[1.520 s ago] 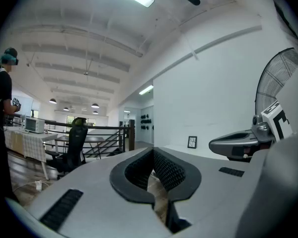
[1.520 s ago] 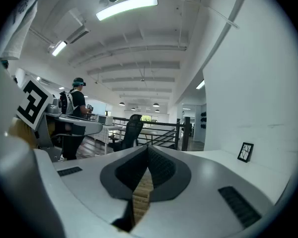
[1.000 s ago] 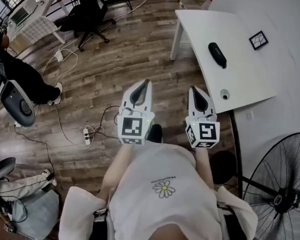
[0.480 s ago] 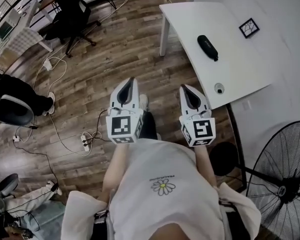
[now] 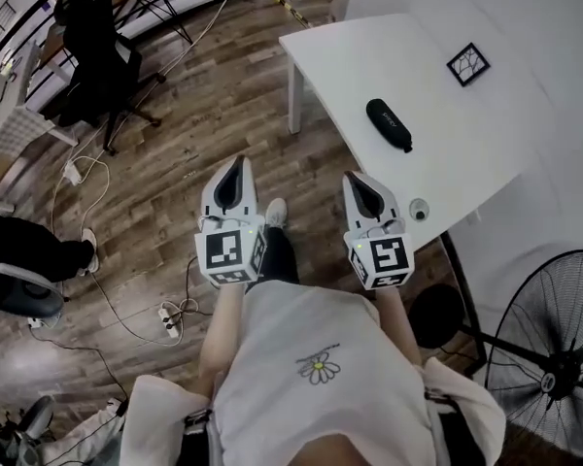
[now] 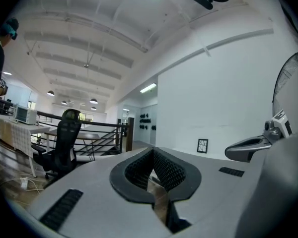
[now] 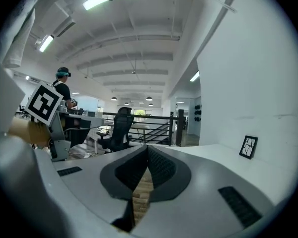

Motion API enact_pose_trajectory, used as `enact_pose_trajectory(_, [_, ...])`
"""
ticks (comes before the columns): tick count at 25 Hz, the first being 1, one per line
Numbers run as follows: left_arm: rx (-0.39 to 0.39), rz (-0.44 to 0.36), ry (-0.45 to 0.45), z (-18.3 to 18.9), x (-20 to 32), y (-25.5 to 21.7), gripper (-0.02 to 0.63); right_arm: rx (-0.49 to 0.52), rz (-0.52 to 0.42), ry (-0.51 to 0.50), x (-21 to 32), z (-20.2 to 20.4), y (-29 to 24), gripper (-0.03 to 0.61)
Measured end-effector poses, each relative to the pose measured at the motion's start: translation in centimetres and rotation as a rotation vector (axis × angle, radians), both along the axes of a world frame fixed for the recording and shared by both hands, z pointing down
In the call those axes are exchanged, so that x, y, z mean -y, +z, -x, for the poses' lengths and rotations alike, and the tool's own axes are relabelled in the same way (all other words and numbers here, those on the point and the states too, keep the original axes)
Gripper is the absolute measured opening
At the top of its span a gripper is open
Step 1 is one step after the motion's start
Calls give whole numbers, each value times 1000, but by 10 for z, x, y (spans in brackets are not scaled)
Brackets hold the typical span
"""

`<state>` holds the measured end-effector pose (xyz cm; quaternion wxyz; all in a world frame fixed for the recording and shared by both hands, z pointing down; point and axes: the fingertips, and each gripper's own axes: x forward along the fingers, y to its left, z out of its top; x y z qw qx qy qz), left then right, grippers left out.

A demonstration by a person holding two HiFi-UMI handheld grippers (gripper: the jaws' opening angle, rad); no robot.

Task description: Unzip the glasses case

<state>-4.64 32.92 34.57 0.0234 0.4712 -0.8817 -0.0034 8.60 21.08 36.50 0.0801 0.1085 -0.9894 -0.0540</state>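
The black glasses case [image 5: 389, 124] lies shut on the white table [image 5: 486, 134], near its left edge, seen only in the head view. Both grippers are held level over the wooden floor, short of the table. My left gripper [image 5: 235, 161] is shut with nothing in it, well left of the case. Nearer the table's front corner, my right gripper [image 5: 356, 181] is also shut and empty, below and left of the case. In the gripper views, the jaws of the left gripper [image 6: 151, 175] and of the right gripper [image 7: 146, 162] meet with nothing between them.
A black-framed marker card [image 5: 467, 64] lies farther back on the table, and a small round fitting [image 5: 419, 209] sits at its front edge. A standing fan [image 5: 549, 367] is at the lower right. An office chair [image 5: 92, 47], cables and a power strip [image 5: 171, 318] occupy the floor at left.
The table and the case have come closer and lower left in the head view. Both grippers have travelled forward with the person and stay shut.
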Motion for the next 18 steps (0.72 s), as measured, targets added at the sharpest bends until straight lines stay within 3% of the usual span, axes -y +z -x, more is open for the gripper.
enact_pose_trajectory(6, [-36,17,85,93,77,8,15,-18,34,82,65,81,-3,6])
enact_pose_trajectory(11, [-23,20,180,164,146,-5,15,-16,27,150,122,153,-17,6])
enact_pose_trajectory(18, [12,43,298,221,211,-8,15,-18,17,211,169,219,-18,6])
